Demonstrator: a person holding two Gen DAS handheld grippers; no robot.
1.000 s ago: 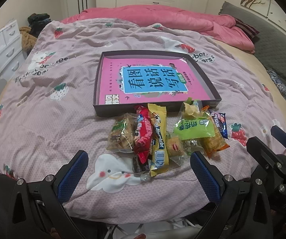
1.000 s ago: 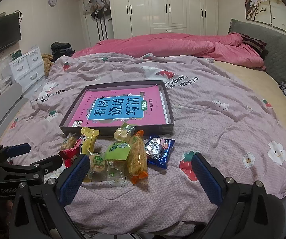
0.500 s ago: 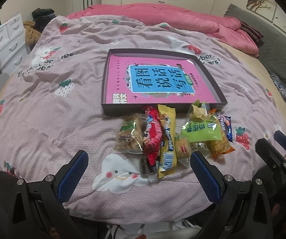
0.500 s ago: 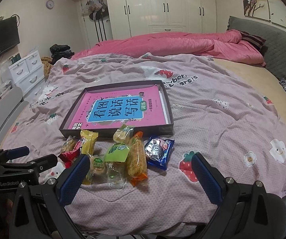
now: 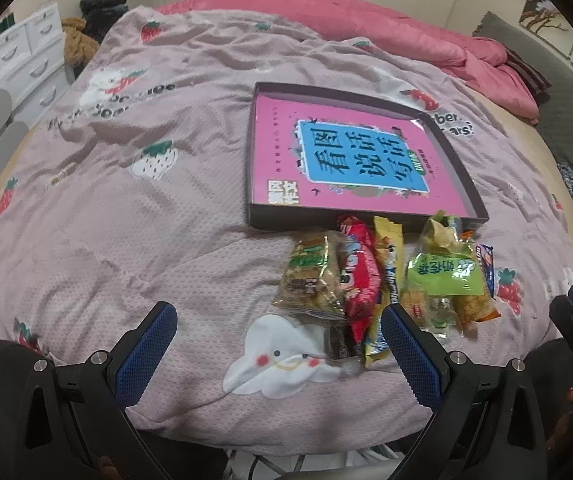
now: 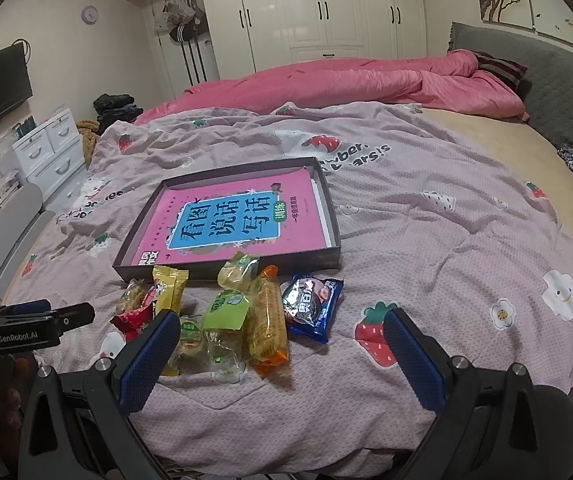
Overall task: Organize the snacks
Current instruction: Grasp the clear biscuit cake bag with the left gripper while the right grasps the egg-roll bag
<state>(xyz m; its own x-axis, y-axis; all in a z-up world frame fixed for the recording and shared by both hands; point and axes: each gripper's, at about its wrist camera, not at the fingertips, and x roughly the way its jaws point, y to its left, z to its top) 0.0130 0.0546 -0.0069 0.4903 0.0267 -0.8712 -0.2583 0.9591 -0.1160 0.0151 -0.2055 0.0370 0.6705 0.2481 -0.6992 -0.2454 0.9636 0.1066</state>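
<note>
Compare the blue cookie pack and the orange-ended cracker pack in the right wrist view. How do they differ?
The blue cookie pack is short, wide and opaque, printed with a dark sandwich cookie; the orange-ended cracker pack is long, narrow and clear, showing golden crackers. The cookie pack lies alone at the pile's right edge; the cracker pack touches the green-labelled pack. Both lie sealed on the quilt, outside the tray.

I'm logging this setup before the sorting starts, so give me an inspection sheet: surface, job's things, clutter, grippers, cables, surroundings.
Surface: bed with a rumpled strawberry-print quilt.
Job's things: snack packets lie bunched on the quilt against the near wall of the shallow dark box; blue cookie packet at their right end. None in the box.
Clutter: pink book fills the box floor.
Grippers: left gripper and right gripper both open, empty.
Cables: nothing seen.
Surroundings: pink duvet, white wardrobe, drawer unit.
</note>
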